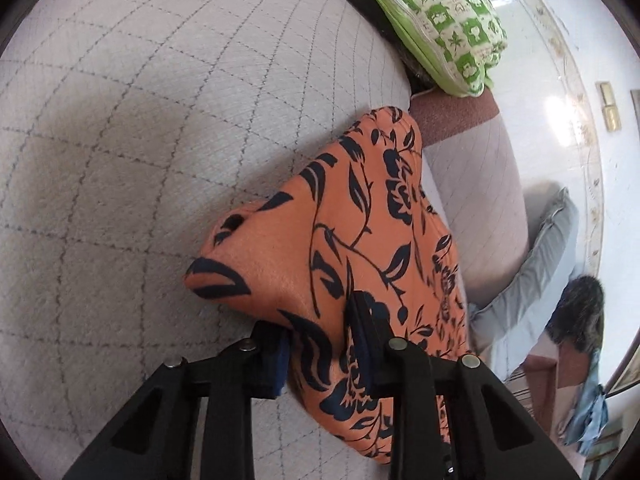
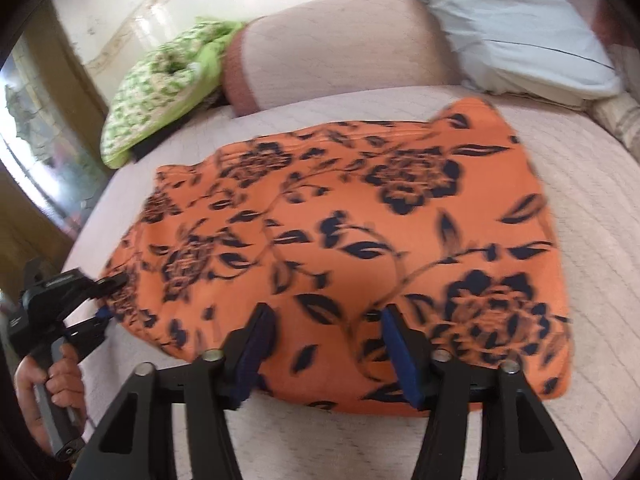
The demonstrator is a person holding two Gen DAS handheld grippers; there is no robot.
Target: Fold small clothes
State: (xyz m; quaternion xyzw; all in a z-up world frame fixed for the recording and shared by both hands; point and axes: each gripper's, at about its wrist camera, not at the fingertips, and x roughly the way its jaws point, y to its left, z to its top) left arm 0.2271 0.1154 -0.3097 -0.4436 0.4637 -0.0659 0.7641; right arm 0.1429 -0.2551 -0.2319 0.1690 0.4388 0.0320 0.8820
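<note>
An orange garment with a dark floral print (image 2: 340,232) lies spread on the pale quilted bed (image 2: 600,320). In the left wrist view my left gripper (image 1: 324,344) has its jaws on either side of a raised fold of the garment (image 1: 352,240) and grips it. The left gripper also shows in the right wrist view (image 2: 108,292) at the garment's left edge. My right gripper (image 2: 324,344) stands at the garment's near edge with its jaws apart; the cloth lies between them, and the blue pads (image 2: 400,348) do not press together.
A green patterned pillow (image 1: 440,20) and a pink bolster (image 2: 332,44) lie at the head of the bed. A light blue pillow (image 2: 512,28) lies at the back right. The bed edge and floor show at the right of the left wrist view.
</note>
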